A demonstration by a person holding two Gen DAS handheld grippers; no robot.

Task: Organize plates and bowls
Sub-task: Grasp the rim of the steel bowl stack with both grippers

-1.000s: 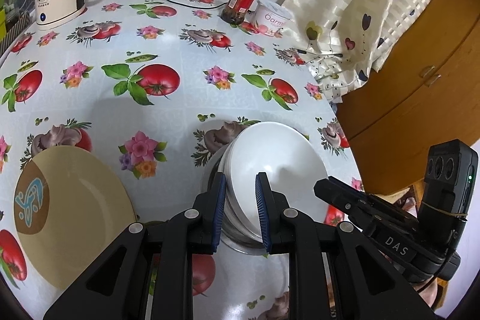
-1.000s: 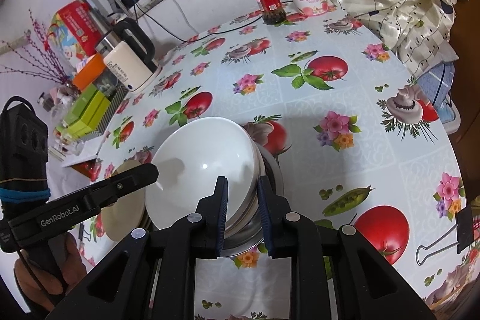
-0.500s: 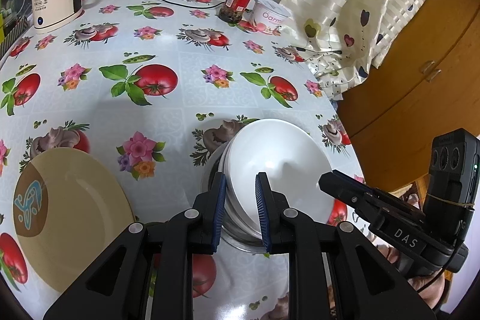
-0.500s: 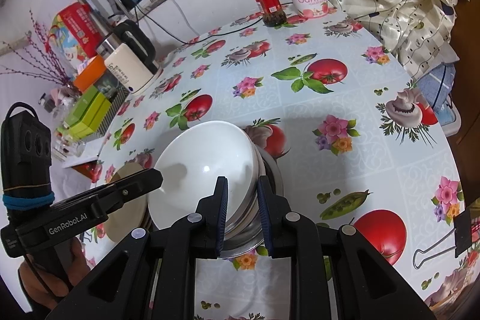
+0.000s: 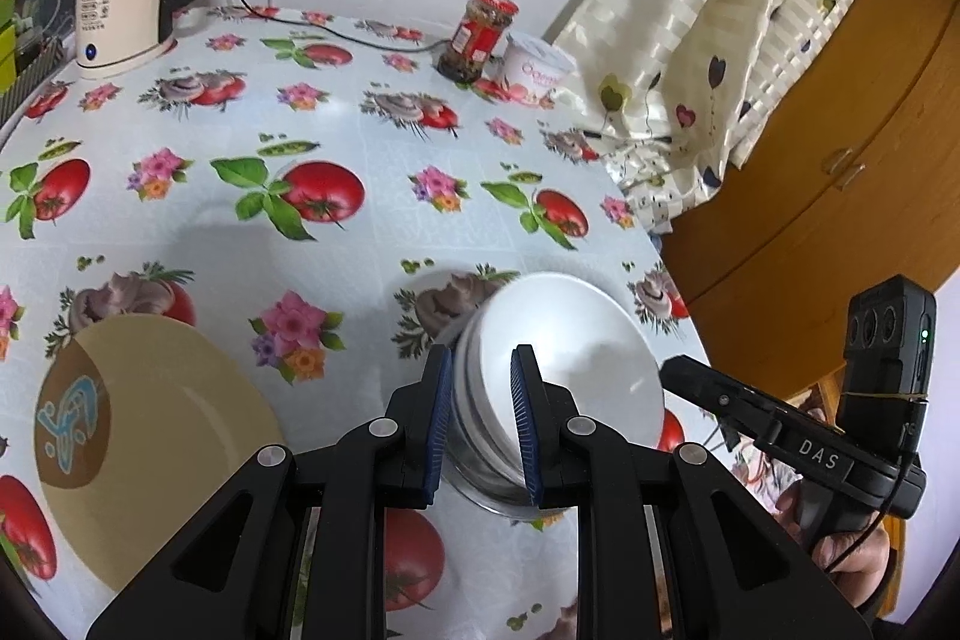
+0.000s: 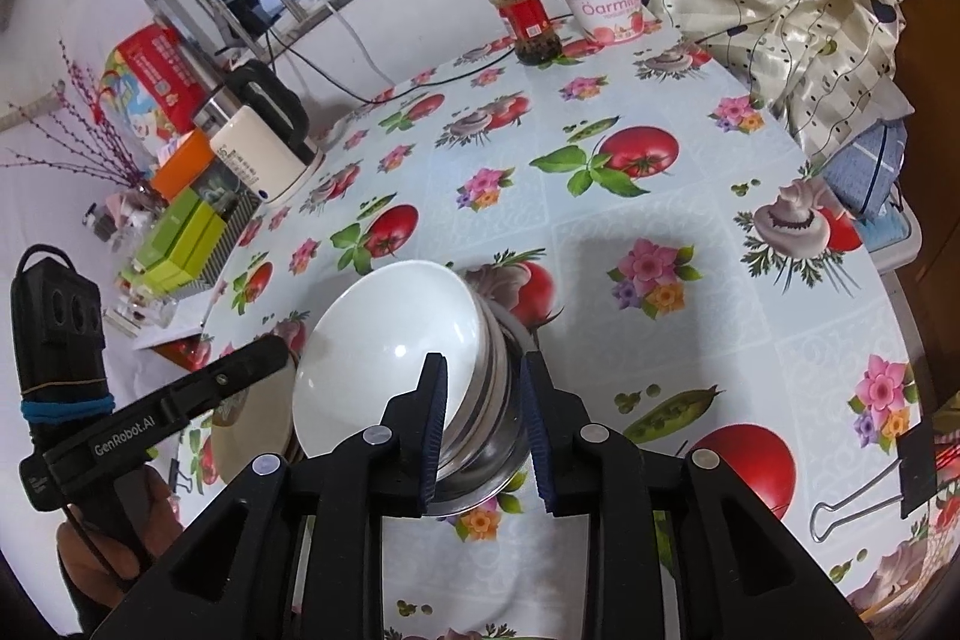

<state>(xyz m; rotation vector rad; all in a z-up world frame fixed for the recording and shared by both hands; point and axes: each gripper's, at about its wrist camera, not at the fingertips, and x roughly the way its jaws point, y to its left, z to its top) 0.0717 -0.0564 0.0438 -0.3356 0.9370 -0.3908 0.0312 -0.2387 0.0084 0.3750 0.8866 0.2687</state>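
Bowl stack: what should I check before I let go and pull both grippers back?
1. bowl stack resting on the table: ok, its steel base sits on the cloth.
2. right gripper releasing: ok, jaws opening, rim between them, gap at one pad.
3. left gripper released: not ok, closed on the rim.
4. Stack level: cannot tell.
5. tan plate clear of the stack: ok, apart.

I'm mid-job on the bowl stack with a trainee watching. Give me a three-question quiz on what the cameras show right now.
1. True or false: the white bowl sits level in the bowl stack.
2. Which is beside the red-lidded jar? A kettle, B yogurt tub, C binder clip.
3. Fill in: the tan plate lies on the ____ gripper's side of the stack.

Key: 1 false, it is tilted. 2 B. 3 left.
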